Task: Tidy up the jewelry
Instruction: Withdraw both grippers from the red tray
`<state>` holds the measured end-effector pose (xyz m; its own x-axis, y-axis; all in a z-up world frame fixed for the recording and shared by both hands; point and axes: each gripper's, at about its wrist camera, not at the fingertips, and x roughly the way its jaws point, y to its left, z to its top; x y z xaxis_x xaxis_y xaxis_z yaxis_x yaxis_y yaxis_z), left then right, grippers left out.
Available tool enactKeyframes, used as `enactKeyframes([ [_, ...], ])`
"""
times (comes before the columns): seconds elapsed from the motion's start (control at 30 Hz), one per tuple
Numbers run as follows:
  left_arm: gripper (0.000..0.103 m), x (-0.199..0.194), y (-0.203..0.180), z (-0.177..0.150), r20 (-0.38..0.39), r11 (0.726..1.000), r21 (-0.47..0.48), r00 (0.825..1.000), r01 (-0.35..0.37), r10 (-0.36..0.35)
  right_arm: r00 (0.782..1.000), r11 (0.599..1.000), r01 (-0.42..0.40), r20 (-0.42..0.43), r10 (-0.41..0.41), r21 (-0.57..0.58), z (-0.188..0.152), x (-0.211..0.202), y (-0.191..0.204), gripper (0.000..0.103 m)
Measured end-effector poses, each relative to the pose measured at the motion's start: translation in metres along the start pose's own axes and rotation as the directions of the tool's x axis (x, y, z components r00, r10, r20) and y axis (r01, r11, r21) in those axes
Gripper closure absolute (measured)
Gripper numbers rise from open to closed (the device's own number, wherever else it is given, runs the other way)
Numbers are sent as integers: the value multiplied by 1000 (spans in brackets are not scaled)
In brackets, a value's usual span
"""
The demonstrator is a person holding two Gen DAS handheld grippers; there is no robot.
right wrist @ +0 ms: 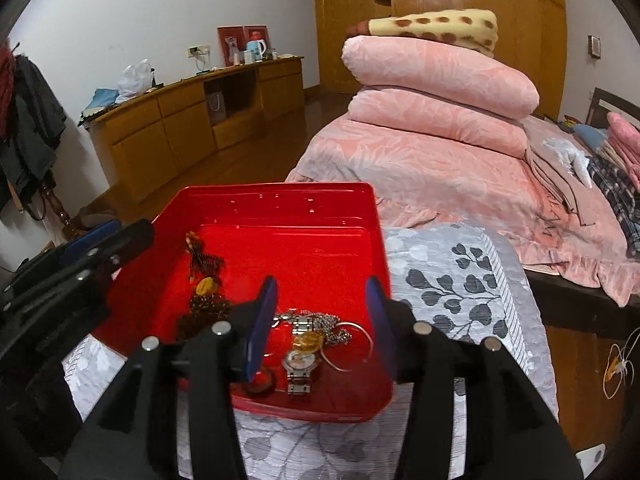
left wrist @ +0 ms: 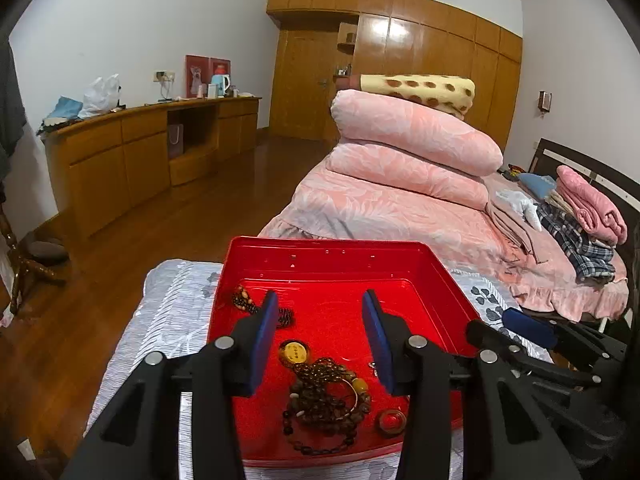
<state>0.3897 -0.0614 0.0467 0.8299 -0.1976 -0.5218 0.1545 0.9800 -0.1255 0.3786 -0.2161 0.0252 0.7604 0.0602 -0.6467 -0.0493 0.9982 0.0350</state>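
Observation:
A red tray (left wrist: 340, 256) (right wrist: 280, 200) sits on a grey leaf-patterned cloth and holds the jewelry. In the left wrist view my left gripper (left wrist: 320, 316) hovers open over the tray, nothing between its blue pads; below it lie a pile of brown bead strings (left wrist: 324, 404), a yellow pendant (left wrist: 294, 353), a brown ring (left wrist: 391, 422) and a small dark bead bracelet (left wrist: 244, 300). In the right wrist view my right gripper (right wrist: 322, 300) stands open over a wristwatch (right wrist: 299, 364), a silver chain (right wrist: 332, 328), a thin bangle (right wrist: 352, 346) and a gold piece (right wrist: 308, 341).
The grey cloth (right wrist: 452, 280) covers a low surface beside a bed (left wrist: 384, 208) stacked with pink quilts. A wooden sideboard (left wrist: 140, 152) stands along the left wall, wardrobes behind. The right gripper's body (left wrist: 532, 332) shows at the tray's right edge in the left wrist view.

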Motion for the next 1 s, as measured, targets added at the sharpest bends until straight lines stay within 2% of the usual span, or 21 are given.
enactKeyframes([
  [0.03,55,-1,1,0,4,1000,0,1000,-1,1,1000,1000,1,4,-1,7,0,-1,-2,56],
  [0.13,44,-7,3,2,20,1000,1,1000,-12,12,1000,1000,12,27,-13,14,-1,-6,-7,42],
  [0.2,31,-12,3,3,31,1000,7,999,-16,16,999,1000,23,41,-24,18,0,-10,-10,33],
  [0.27,23,-16,4,3,38,1000,15,999,-22,22,998,999,28,49,-29,20,0,-14,-11,25],
  [0.4,15,-26,8,-1,51,999,23,998,-49,47,997,999,40,59,-41,15,-7,-22,-12,14],
  [0.6,10,-43,15,-16,67,991,59,991,-118,114,998,999,27,52,-28,24,-23,-36,-15,9],
  [0.8,10,-70,17,-36,78,994,72,994,-84,79,997,1000,6,75,-7,19,-41,-58,-11,6],
  [1.0,10,-104,17,-49,119,996,60,991,-71,63,990,1000,-6,140,4,13,-58,-94,-4,5],
])
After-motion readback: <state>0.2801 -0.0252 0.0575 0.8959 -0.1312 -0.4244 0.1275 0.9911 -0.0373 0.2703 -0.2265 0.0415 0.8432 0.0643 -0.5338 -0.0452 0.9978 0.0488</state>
